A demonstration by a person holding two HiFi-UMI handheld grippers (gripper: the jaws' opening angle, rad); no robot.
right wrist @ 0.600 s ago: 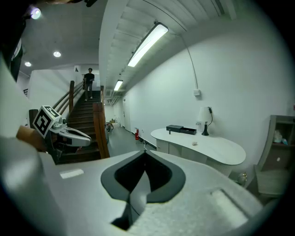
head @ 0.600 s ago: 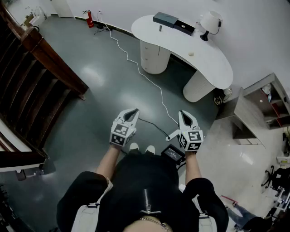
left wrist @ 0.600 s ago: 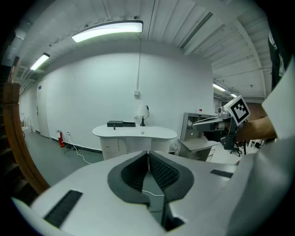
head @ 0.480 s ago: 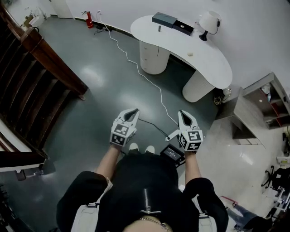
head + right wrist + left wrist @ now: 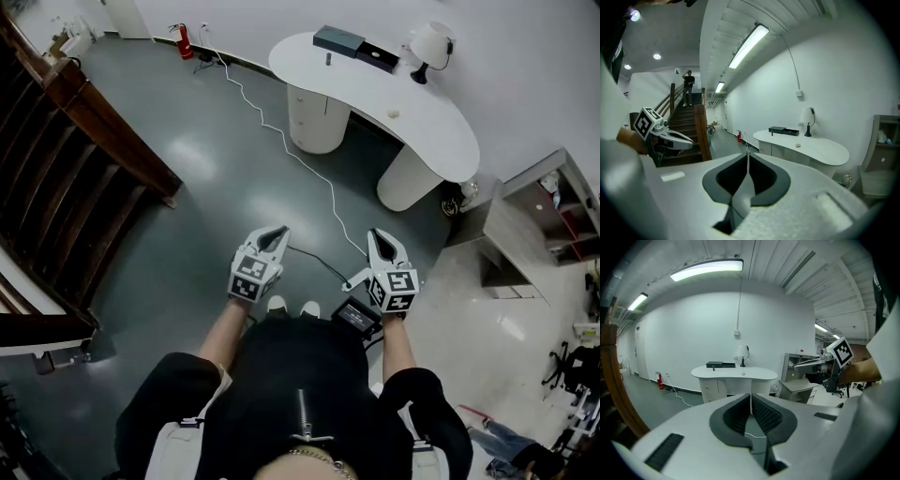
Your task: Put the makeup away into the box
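Note:
Far ahead stands a curved white desk (image 5: 427,131). On it lie a dark box (image 5: 338,40) and beside it a dark flat tray or lid (image 5: 379,57). A small upright item (image 5: 328,59) and a small pale round item (image 5: 393,112) are near them, too small to identify. My left gripper (image 5: 277,228) and right gripper (image 5: 378,232) hover side by side over the floor, well short of the desk. Both are shut and hold nothing; the left gripper (image 5: 750,397) and right gripper (image 5: 747,157) show their jaws pressed together. The box (image 5: 778,130) also shows in the right gripper view.
A white lamp (image 5: 431,44) stands at the desk's far end. A white cable (image 5: 300,159) runs across the grey floor from the wall toward my feet. A wooden stair railing (image 5: 94,122) is at the left, a grey shelf unit (image 5: 544,216) at the right. A person (image 5: 688,86) stands on the stairs.

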